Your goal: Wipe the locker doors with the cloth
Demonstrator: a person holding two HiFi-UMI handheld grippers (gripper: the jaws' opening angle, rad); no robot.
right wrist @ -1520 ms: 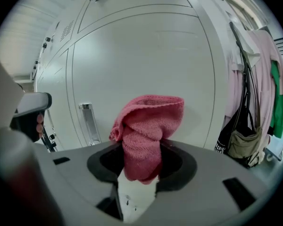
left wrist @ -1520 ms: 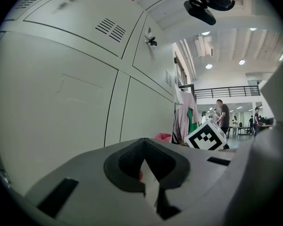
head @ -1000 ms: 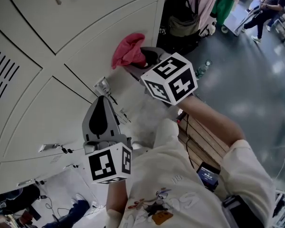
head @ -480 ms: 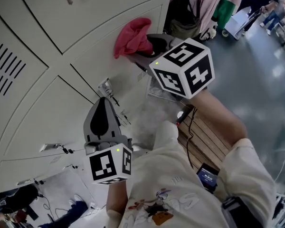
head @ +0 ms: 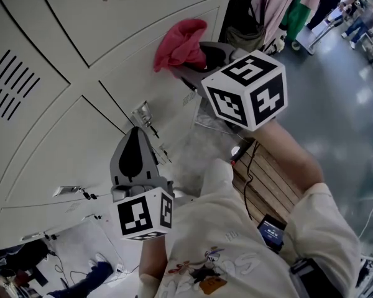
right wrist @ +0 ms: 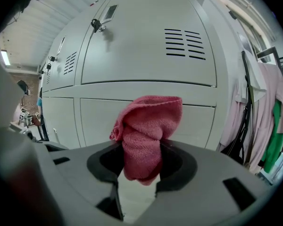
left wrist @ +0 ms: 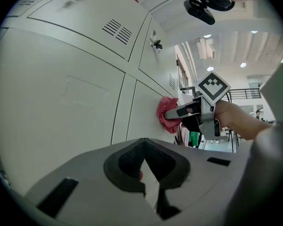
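– Right gripper [right wrist: 140, 175] first: what is in it?
– Its jaws are clenched on a pink cloth [right wrist: 145, 133]. The bunched cloth sticks out past the fingertips towards the grey locker doors [right wrist: 146, 46].
– And the left gripper [left wrist: 148, 173]?
– Closed, with the pads meeting at the tips. It points at a lower door, and I cannot tell whether it touches it.
– Where does the cloth sit on the lockers?
– In the head view it lies against a door panel just below a seam between two doors, near the right end of the bank. The left gripper view shows it pressed to the door face.
– How do the two grippers stand to each other?
– Well apart, the left one lower along the lockers.
– Anything else nearby?
– A key [head: 142, 113] hangs in a lock between them. Vent slots [head: 9, 82] cut one door at the left. Hanging clothes [right wrist: 269, 112] are just beside the lockers on the right.
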